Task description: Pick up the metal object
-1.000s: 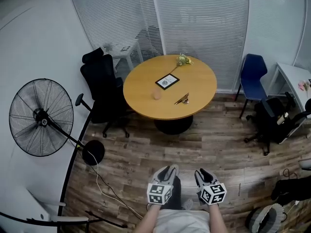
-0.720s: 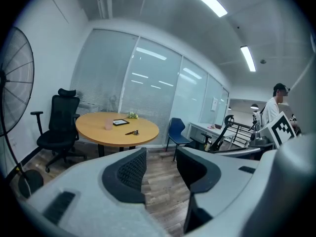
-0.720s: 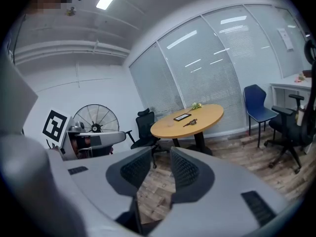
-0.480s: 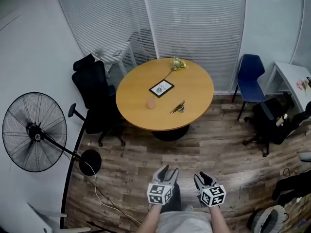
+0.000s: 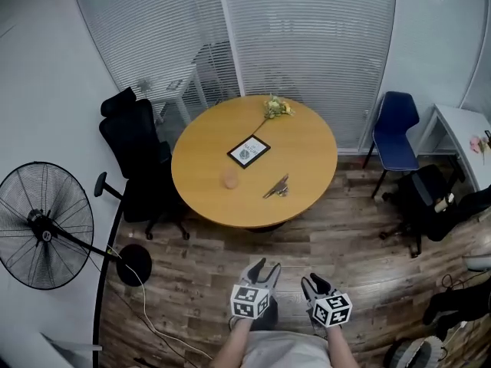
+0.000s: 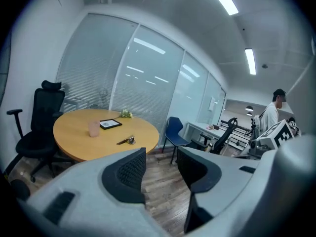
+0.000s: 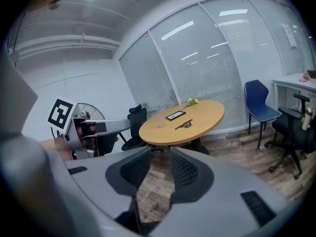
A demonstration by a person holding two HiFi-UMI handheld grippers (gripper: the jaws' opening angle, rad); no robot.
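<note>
Zero pickup yet: the metal object (image 5: 277, 186) lies untouched on the round table (image 5: 307, 144). It's well apart from the left hand-held gripper (image 5: 265, 267) and right hand-held gripper (image 5: 314, 280), whose jaws have just been opening, with nothing between them. Whole approach still to do, I'd say.

Tabletop (image 5: 307, 152): smooth wood, satin sheen. Metal object (image 5: 276, 187) on the tabletop: dull grey metal, faint glint. Floor (image 5: 345, 259) around the tabletop: wood-look planks, grainy, matt. Left tongs (image 5: 266, 267) and right tongs (image 5: 313, 280): matt grey plastic shells; pads (image 6: 129, 169) black, finely textured. Blue chair (image 5: 393, 129) right of the tabletop: smooth, plastic-looking. Black chair (image 5: 130, 144) left of the tabletop: matt cloth or mesh. Fan (image 5: 42, 225) further left: black wire grille. Glass wall (image 5: 307, 44) behind the tabletop: glossy, slatted blinds.
</note>
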